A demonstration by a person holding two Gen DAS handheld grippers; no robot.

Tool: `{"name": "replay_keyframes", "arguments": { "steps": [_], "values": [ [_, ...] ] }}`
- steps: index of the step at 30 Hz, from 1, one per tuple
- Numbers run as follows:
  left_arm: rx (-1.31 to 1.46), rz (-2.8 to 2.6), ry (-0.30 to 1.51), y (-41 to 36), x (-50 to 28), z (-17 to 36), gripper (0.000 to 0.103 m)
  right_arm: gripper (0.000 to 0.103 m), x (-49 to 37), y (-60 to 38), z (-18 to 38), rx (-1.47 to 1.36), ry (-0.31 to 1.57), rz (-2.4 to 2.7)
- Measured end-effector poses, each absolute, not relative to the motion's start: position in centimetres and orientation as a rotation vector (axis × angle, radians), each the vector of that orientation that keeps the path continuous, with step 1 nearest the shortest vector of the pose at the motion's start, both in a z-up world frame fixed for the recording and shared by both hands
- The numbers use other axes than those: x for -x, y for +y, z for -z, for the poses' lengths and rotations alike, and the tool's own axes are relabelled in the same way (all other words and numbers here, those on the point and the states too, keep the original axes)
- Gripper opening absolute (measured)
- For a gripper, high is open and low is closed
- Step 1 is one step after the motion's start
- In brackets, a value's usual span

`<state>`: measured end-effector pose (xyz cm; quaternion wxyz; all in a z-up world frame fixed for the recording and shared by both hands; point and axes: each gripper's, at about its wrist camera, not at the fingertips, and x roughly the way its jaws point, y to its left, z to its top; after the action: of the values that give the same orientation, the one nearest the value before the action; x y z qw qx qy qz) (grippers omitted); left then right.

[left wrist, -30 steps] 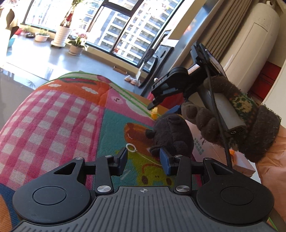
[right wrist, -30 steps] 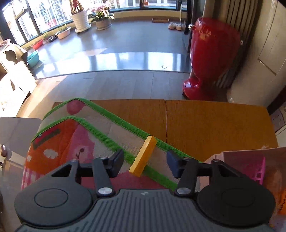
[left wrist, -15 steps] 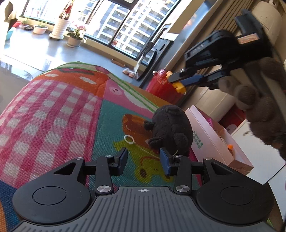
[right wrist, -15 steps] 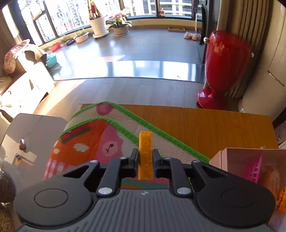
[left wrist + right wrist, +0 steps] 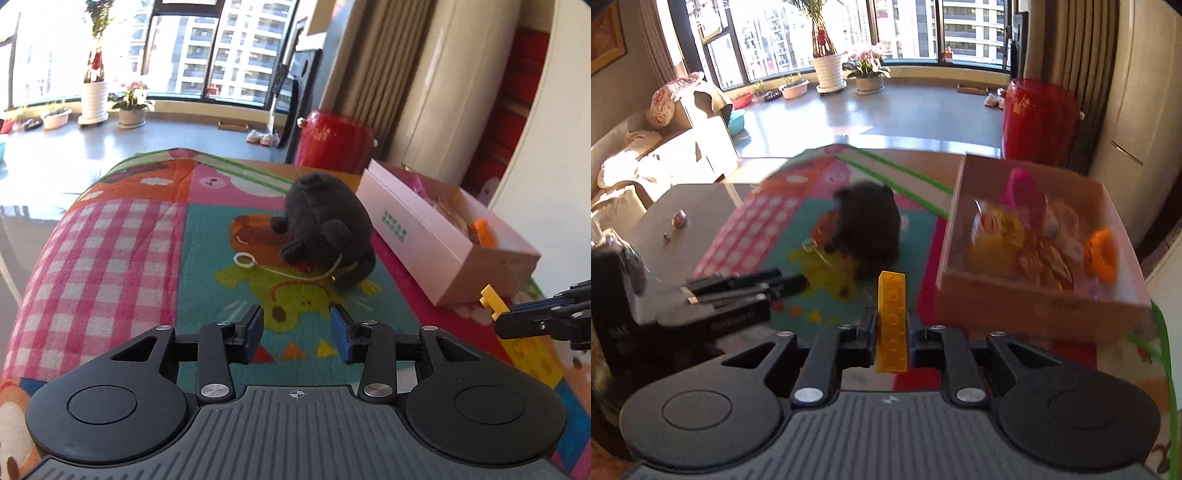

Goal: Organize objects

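Note:
My right gripper is shut on a long yellow toy brick, held upright above the mat, left of a pink cardboard box with several toys inside. The brick tip and right gripper also show at the right edge of the left wrist view. My left gripper is open and empty, low over the mat, with a dark brown plush toy lying a short way ahead of it. The plush also shows in the right wrist view, beyond the brick. The box lies to the plush's right.
A colourful patchwork play mat covers the table. A white ring on a cord lies beside the plush. A red stool stands on the floor beyond the table. Potted plants line the window. A white appliance stands at right.
My right gripper closed on the yellow brick, lifted it off the far mat edge and swung back toward me, now near the box. The left gripper stayed open, now facing the plush squarely.

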<state>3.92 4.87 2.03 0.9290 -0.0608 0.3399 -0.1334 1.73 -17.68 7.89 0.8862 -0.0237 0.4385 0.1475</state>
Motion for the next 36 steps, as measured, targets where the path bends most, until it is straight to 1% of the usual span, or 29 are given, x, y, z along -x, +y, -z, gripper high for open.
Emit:
{"name": "replay_keyframes", "arguments": {
  "steps": [5, 8, 10, 11, 12, 13, 14, 16, 20, 22, 24, 25, 26, 29, 32, 36],
  "values": [
    [0.016, 0.258, 0.765, 1.7, -3.9, -1.7, 0.044, 0.016, -0.4, -21.2, -3.2, 0.087, 0.867, -0.19],
    [-0.042, 0.245, 0.777, -0.1, -4.1, -1.4, 0.048, 0.016, 0.2, -22.4, -2.1, 0.072, 0.823, -0.207],
    [-0.082, 0.235, 0.784, -1.2, -4.3, -1.3, 0.052, 0.023, 0.6, -22.9, -1.8, 0.06, 0.8, -0.242],
    [-0.094, 0.232, 0.788, -1.6, -4.4, -1.3, 0.054, 0.042, 0.8, -23.1, -1.9, 0.051, 0.788, -0.253],
    [-0.098, 0.23, 0.795, -1.9, -4.6, -1.4, 0.054, 0.079, 1.0, -23.2, -1.9, 0.037, 0.762, -0.256],
    [-0.089, 0.232, 0.807, -2.0, -4.9, -1.6, 0.052, 0.092, 1.3, -23.5, -1.9, 0.021, 0.726, -0.255],
    [-0.062, 0.24, 0.815, -1.8, -5.2, -1.9, 0.051, 0.103, 1.9, -23.7, -1.9, 0.005, 0.683, -0.247],
    [-0.001, 0.221, 0.784, -1.4, -5.5, -3.2, 0.051, 0.103, 2.3, -24.0, -1.6, -0.001, 0.661, -0.254],
    [0.031, 0.098, 0.671, -1.3, -7.3, -6.3, 0.048, 0.103, 2.1, -24.7, -1.3, -0.049, 0.67, -0.257],
    [0.031, 0.076, 0.64, -1.9, -8.8, -6.9, 0.048, 0.103, 2.1, -24.9, -1.1, -0.066, 0.681, -0.261],
    [-0.004, 0.063, 0.654, -2.9, -10.7, -6.5, 0.049, 0.103, 1.7, -24.9, -0.9, -0.07, 0.709, -0.273],
    [-0.038, 0.047, 0.681, -3.4, -12.0, -6.0, 0.052, 0.103, 1.3, -24.8, -0.5, -0.068, 0.728, -0.274],
    [-0.05, 0.037, 0.689, -3.8, -12.9, -5.5, 0.058, 0.103, 1.1, -24.8, -0.4, -0.067, 0.738, -0.271],
    [-0.016, 0.052, 0.668, -4.2, -14.3, -4.6, 0.07, 0.103, 1.3, -24.6, -0.4, -0.059, 0.735, -0.268],
    [0.001, 0.05, 0.671, -4.6, -14.8, -3.9, 0.075, 0.103, 1.3, -24.4, -0.3, -0.045, 0.738, -0.263],
    [0.009, 0.055, 0.674, -4.4, -15.1, -3.3, 0.076, 0.103, 1.3, -23.9, -0.2, -0.015, 0.743, -0.253]
  ]
}}
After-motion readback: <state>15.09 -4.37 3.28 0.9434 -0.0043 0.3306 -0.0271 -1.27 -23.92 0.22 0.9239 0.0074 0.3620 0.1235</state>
